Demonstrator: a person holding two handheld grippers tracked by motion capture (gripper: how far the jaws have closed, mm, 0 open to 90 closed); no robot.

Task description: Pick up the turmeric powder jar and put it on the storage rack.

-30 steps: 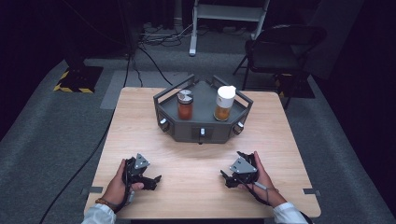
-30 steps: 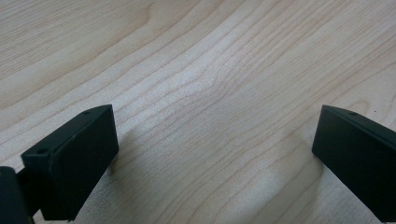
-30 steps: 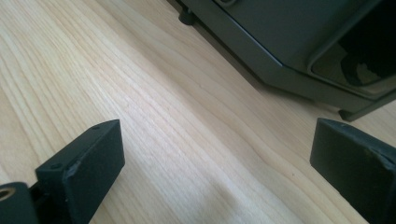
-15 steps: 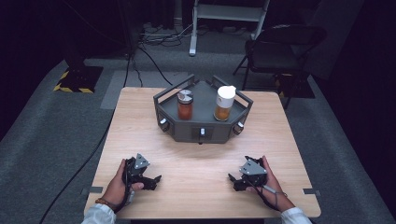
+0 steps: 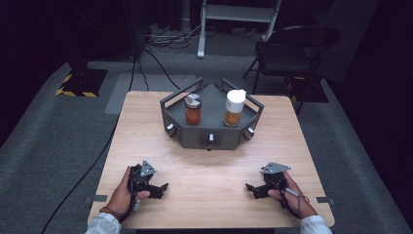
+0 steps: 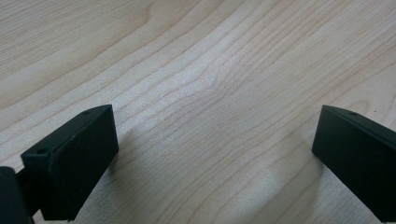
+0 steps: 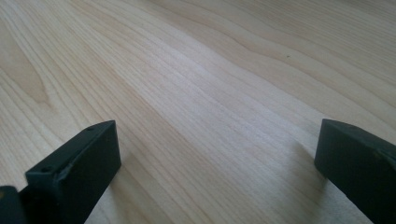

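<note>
High view above the table [image 5: 204, 161] looking forward-down, both gripper views close over its wood

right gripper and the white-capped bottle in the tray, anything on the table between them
Nothing: in the high view, bare table runs from the right gripper to the grey tray holding the white-capped bottle.

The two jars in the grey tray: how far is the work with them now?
Nothing looks done: the orange jar and the white-capped jar stand upright in the grey tray. In hand: nothing; left gripper and right gripper are open, near the table's front edge. Reaching and handling remain.
</note>
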